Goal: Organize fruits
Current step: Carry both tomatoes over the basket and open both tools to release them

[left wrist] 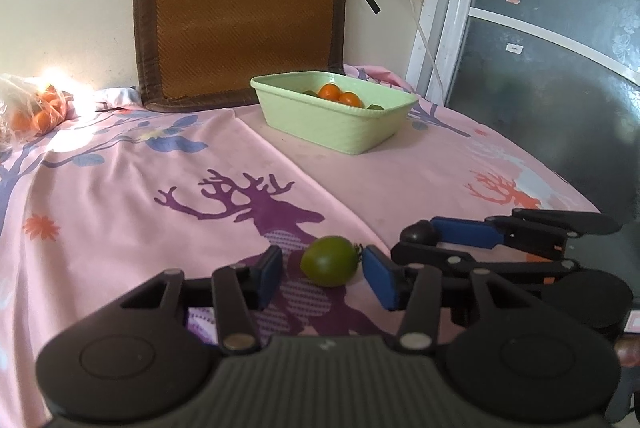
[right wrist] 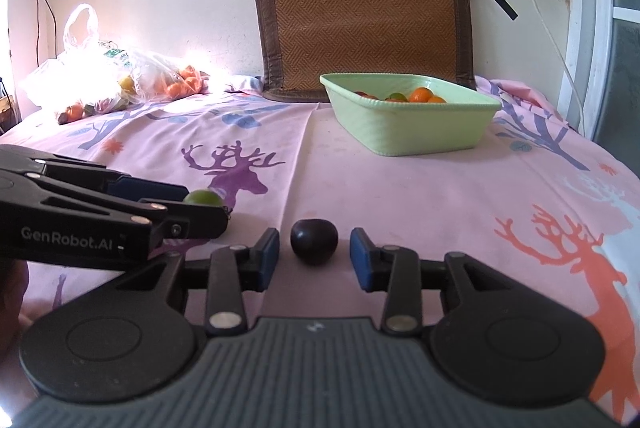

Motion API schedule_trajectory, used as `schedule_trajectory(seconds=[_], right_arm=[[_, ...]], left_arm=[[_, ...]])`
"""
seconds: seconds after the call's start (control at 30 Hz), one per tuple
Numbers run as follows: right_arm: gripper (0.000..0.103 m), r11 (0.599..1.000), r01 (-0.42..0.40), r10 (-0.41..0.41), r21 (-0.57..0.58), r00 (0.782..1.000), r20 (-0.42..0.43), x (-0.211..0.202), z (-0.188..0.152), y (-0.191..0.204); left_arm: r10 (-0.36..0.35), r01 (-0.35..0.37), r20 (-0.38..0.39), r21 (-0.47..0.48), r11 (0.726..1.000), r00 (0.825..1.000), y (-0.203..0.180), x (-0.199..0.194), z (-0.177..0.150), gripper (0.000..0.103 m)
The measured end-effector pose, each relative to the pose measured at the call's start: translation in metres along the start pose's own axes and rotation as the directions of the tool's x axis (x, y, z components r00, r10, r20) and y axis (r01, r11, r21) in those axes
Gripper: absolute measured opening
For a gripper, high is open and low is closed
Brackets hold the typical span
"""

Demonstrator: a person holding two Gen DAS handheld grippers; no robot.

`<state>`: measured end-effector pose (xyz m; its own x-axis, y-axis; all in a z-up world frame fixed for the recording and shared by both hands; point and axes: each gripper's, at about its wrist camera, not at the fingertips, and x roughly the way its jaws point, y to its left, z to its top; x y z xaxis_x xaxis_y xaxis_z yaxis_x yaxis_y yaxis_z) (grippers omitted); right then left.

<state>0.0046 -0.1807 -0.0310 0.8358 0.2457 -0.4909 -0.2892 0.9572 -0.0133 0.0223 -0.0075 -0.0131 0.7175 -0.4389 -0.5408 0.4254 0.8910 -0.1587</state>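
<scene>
Left gripper (left wrist: 323, 274) open around a green fruit (left wrist: 329, 261), right gripper (right wrist: 314, 254) open around a dark fruit (right wrist: 314, 241), neither touching, green basin (right wrist: 408, 132) far right.

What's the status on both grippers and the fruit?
Left gripper open, green fruit between fingers. Right gripper open around dark fruit. Path to green basin clear.

Pink bedsheet (right wrist: 400, 196), green basin (right wrist: 412, 132), loose fruits (right wrist: 314, 240)
</scene>
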Motion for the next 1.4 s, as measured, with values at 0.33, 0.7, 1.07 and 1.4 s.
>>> schedule_trajectory(seconds=[0.33, 0.7, 1.07, 1.4], right_arm=[[0.027, 1.000, 0.009, -0.009, 0.012, 1.000, 0.022, -0.003, 0.000, -0.004], [0.028, 0.999, 0.042, -0.042, 0.034, 0.999, -0.002, -0.001, -0.001, -0.016], [0.027, 0.996, 0.043, -0.051, 0.084, 0.994, 0.097, -0.003, 0.021, -0.040], [0.027, 0.992, 0.055, -0.075, 0.116, 0.982, 0.171, 0.047, 0.082, -0.089]], left_arm=[[-0.009, 0.009, -0.017, 0.046, 0.999, 1.000, -0.009, 0.003, -0.002, 0.038], [-0.015, 0.016, -0.017, 0.032, 0.999, 1.000, -0.007, 0.004, 0.000, 0.033], [-0.046, 0.045, 0.032, 0.021, 0.999, 0.998, -0.006, 0.020, 0.056, 0.033], [-0.060, 0.060, 0.053, -0.001, 0.998, 0.997, 0.001, 0.103, 0.152, 0.033]])
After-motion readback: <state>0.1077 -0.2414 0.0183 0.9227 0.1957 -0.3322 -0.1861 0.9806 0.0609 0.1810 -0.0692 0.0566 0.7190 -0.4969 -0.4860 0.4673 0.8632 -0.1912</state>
